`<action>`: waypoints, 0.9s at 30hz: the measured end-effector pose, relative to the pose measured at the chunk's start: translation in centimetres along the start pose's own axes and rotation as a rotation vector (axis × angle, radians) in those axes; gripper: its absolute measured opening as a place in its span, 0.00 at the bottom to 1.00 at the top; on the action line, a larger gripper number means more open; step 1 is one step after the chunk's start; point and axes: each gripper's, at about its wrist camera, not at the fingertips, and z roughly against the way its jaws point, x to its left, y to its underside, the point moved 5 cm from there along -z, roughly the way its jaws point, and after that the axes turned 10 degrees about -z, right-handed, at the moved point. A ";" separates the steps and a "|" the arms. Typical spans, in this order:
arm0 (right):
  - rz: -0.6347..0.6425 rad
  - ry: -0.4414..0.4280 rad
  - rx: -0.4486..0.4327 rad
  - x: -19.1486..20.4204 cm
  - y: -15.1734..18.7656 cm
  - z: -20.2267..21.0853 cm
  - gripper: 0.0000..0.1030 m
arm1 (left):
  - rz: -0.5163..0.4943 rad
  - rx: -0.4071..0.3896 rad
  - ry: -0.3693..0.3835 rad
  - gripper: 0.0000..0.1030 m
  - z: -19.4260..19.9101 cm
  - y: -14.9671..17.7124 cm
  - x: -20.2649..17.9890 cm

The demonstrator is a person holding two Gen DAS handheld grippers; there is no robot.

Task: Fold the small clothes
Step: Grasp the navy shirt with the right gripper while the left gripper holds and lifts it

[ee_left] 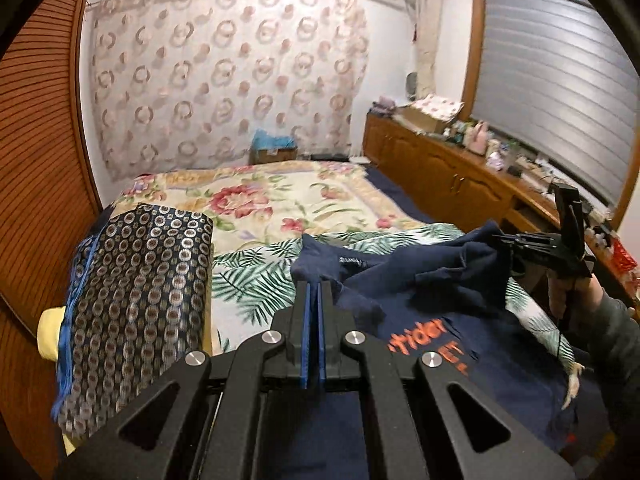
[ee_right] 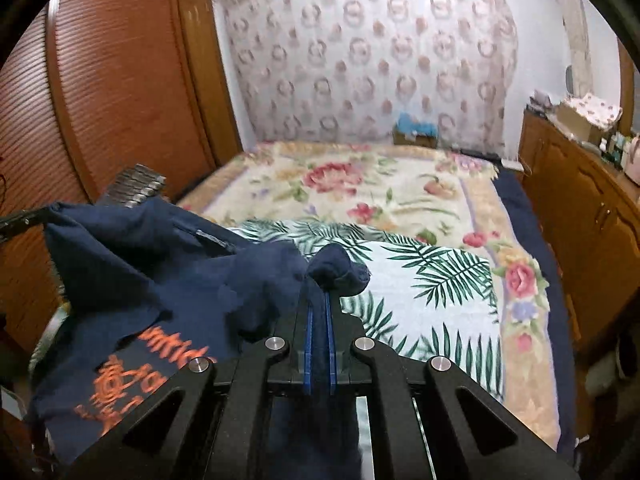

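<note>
Under your grippers the bed carries a thick floral blanket, and nearer you a smooth sheet printed with green palm fronds. At its left stands a rolled, stiff-looking bolster in dark woven cloth with small silvery rings, its lower end cut off by the frame. The navy T-shirt, soft and heavily creased, hangs bunched between your two grippers above the palm sheet; its orange print is crumpled and only partly readable. Your left gripper slopes down toward the bed, its blue-padded fingers clenched on a fold of the shirt. Your right gripper tilts likewise, fingers grasping a balled corner of it. In the left view your sleeve is cut off at the edge.
</note>
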 end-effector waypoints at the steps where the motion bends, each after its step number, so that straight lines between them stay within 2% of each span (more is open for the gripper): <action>1: 0.006 -0.008 -0.011 0.3 0.6 1.4 0.05 | 0.002 -0.010 0.003 0.04 1.0 0.5 -0.3; 7: 0.032 -0.045 -0.049 1.2 5.3 9.1 0.05 | 0.031 -0.068 0.010 0.04 8.2 5.5 -2.1; 14: 0.026 -0.072 -0.034 1.4 12.0 17.3 0.05 | 0.120 -0.090 -0.010 0.04 14.7 12.5 -2.9; 16: 0.038 -0.063 -0.020 1.7 13.6 19.7 0.05 | 0.137 -0.086 -0.008 0.04 15.4 13.7 -3.0; 21: 0.054 -0.062 -0.010 2.3 15.1 24.2 0.05 | 0.185 -0.077 0.000 0.04 17.7 16.3 -3.9; 25: 0.062 -0.058 0.019 3.6 15.6 25.2 0.05 | 0.159 -0.049 -0.022 0.04 18.1 17.4 -4.4; 27: 0.060 -0.053 0.045 4.0 16.0 24.4 0.05 | 0.142 -0.020 -0.038 0.04 17.7 18.2 -4.5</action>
